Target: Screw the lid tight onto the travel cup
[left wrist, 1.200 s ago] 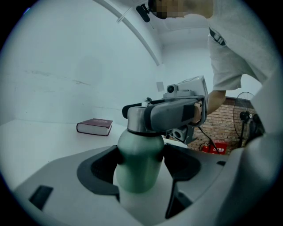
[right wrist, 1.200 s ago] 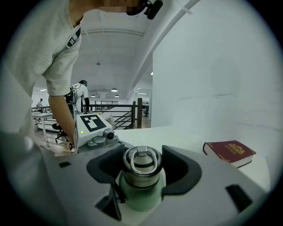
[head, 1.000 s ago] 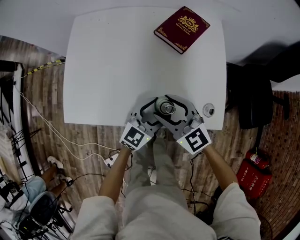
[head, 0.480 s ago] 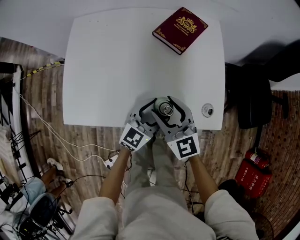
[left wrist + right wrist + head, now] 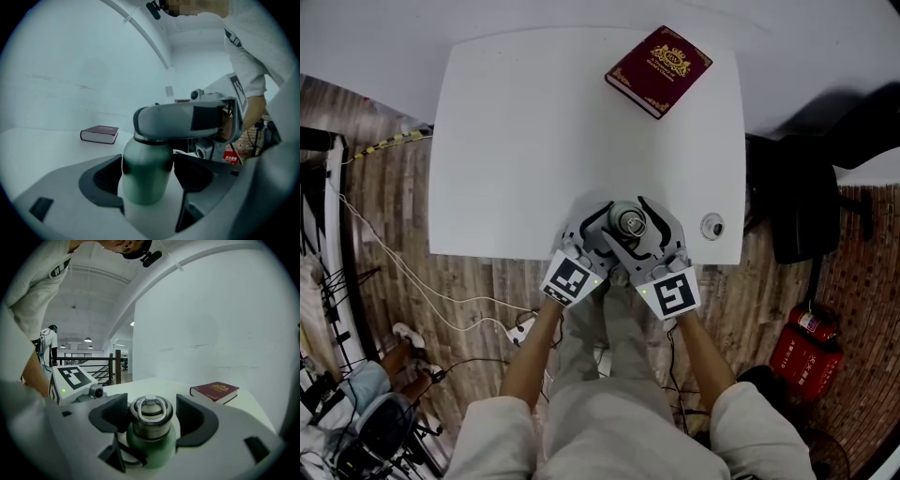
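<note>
The travel cup (image 5: pixel 628 222) stands at the near edge of the white table (image 5: pixel 534 141), right between both tools. The left gripper (image 5: pixel 146 176) clamps the green body. The right gripper (image 5: pixel 151 417) has just been opening, its jaws wide with the lid (image 5: pixel 150 408) between them, unpinched. A red book (image 5: pixel 659 67) lies far right.

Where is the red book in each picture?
Head view: the red book is at the top, right of middle, near the white table's far edge.
Left gripper view: the book is small, left of middle.
Right gripper view: the book is right of middle.
Shared landmark: the green travel cup; the book lies beyond it in every view.
</note>
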### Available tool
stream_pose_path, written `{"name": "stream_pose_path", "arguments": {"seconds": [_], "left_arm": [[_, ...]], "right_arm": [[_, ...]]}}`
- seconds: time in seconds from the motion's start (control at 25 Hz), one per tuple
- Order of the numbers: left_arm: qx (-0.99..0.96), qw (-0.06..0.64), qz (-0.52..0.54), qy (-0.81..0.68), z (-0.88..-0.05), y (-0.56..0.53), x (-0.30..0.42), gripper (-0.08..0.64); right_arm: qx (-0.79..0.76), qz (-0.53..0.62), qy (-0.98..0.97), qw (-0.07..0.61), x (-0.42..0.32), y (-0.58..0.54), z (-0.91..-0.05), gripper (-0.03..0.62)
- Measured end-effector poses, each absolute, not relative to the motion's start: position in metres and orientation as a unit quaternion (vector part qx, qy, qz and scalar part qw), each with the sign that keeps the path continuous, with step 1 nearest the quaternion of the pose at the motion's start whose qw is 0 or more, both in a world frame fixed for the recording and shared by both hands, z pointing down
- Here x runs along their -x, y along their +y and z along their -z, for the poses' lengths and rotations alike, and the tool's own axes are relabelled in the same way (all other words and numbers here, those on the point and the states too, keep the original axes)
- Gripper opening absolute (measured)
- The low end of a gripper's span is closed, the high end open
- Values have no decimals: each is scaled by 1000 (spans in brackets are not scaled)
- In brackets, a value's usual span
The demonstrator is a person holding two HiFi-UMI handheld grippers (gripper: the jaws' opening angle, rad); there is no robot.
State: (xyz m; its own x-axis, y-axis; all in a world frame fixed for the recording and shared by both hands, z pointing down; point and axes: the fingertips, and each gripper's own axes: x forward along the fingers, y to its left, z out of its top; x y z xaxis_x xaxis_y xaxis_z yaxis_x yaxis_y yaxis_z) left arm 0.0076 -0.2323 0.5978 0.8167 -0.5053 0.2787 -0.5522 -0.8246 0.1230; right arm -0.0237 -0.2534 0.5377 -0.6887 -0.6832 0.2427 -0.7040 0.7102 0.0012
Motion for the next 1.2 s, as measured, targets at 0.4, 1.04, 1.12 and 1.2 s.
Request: {"name": "stream_pose_path", "arguments": {"seconds": [0.4,1.04,1.12,1.2], "left_arm": [[-935,125,-121,-308,-594,-215,14,327],[-894,155,-113,-404,-569,-185,89,258],[-889,155,-111,-416,-566,-183,96,235],[-883,155,-107,-429,-561,-181,103,202]], "right_arm": [[-392,-58,-912,103,11,-239,-531,318],[-459,-88,-872,147,-70,-204,-541,227],[-474,-100,-862,152,-83,-199,-543,192],[-485,-109,-853,158,-94,-194,-546,139]]}}
